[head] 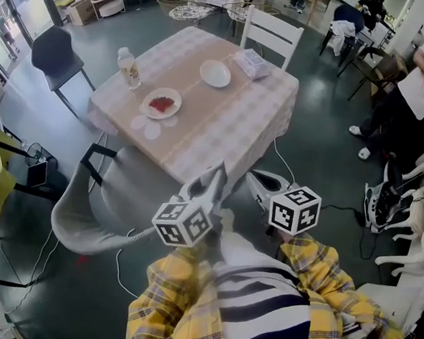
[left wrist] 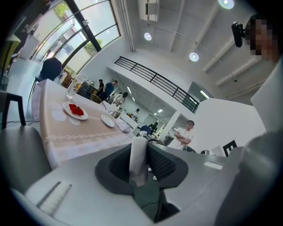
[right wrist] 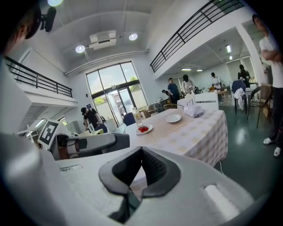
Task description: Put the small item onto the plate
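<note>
**In your left claw, the white piece — the plate well ahead**

At your far left a grey chair [head: 90, 212] stands between you and the table [head: 216, 128], so I would step round it rather than lean across it. Near the table's left corner stands a bottle [head: 128, 67]. Just beside the bottle lies a plate with something red on it [head: 175, 94].

Your left gripper [left wrist: 141, 150] hangs close to your chest, well apart from the table. Its jaws are drawn in to a narrow gap on a small white item [left wrist: 138, 161], a thin piece standing on edge between the pads. A piece that thin looks likely to pivot, so do not slacken the squeeze, and carry it without jolts.

Further right sits an empty plate [head: 215, 73]. The task does not say which plate is meant. For either one, come in low over the rim and set the piece on a bare part. Part the jaws only once it touches.

Your right gripper [right wrist: 140, 151] has its jaws closed together with nothing between them — hold it out to the right, clear of the approach.
</note>
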Demonstrator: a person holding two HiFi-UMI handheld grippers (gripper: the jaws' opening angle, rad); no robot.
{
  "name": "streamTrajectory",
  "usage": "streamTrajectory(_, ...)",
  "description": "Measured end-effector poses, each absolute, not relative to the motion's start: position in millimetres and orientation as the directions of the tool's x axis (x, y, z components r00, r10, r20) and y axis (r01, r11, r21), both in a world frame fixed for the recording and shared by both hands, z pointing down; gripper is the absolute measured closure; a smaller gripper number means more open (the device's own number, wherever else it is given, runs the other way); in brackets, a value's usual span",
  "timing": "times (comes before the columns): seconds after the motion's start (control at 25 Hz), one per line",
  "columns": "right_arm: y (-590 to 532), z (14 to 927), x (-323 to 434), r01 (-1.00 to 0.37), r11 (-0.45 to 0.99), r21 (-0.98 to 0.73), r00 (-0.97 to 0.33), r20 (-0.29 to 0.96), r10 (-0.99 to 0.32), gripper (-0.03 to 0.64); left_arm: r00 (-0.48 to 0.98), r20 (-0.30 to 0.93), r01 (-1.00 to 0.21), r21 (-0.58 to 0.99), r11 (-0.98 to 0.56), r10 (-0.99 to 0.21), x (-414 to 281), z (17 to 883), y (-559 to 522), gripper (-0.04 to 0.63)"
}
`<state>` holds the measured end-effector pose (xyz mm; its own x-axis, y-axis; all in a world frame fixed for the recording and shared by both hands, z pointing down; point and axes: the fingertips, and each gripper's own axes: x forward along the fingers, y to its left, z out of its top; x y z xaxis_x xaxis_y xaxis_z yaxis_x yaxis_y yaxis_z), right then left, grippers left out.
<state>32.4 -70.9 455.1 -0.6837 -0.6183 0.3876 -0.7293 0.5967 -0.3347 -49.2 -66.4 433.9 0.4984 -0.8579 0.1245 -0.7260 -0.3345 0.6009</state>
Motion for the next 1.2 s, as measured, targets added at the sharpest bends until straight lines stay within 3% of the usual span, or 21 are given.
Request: streamTrajectory(1.2, -343.2, 466.0, -7.8, -0.679, 0.649, -0.343, -0.729, 0.421, -0.540, 0.620, 0.432, 0.227, -0.752, 0.625, -0.210, -0.873, -54.8, 458.2, -349.2, 0.506)
